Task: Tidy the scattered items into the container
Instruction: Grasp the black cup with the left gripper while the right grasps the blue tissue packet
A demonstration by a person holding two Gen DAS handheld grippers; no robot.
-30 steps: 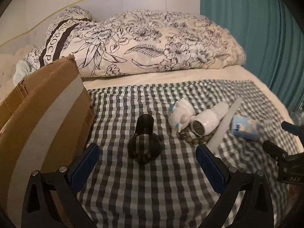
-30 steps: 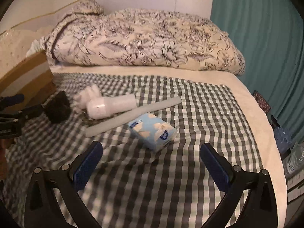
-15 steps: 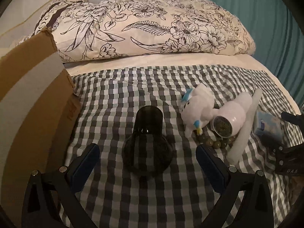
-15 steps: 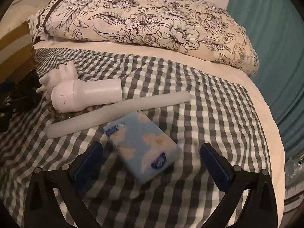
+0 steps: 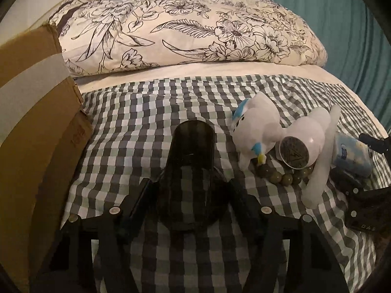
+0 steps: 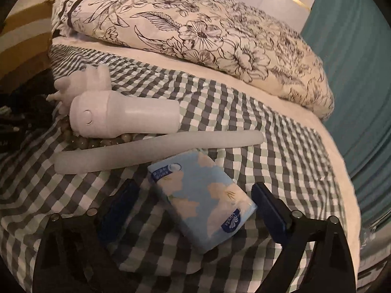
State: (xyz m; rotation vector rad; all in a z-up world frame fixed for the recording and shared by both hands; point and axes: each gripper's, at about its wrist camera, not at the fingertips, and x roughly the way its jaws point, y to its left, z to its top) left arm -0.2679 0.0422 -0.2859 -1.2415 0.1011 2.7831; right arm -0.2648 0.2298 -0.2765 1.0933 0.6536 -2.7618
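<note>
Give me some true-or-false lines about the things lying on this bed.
1. The tissue pack is blue. True.
2. The dark glass stands upright. False: it lies on its side.
3. A string of beads lies partly under the white bottle. True.
4. The white stick stands on end. False: it lies flat on the checked cloth, beside the tissue pack.

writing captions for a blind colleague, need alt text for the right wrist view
The right gripper, jaws just closing, straddles a blue tissue pack on a checked bedspread. Beyond lie a white rod, a white bottle and a floral duvet.
</note>
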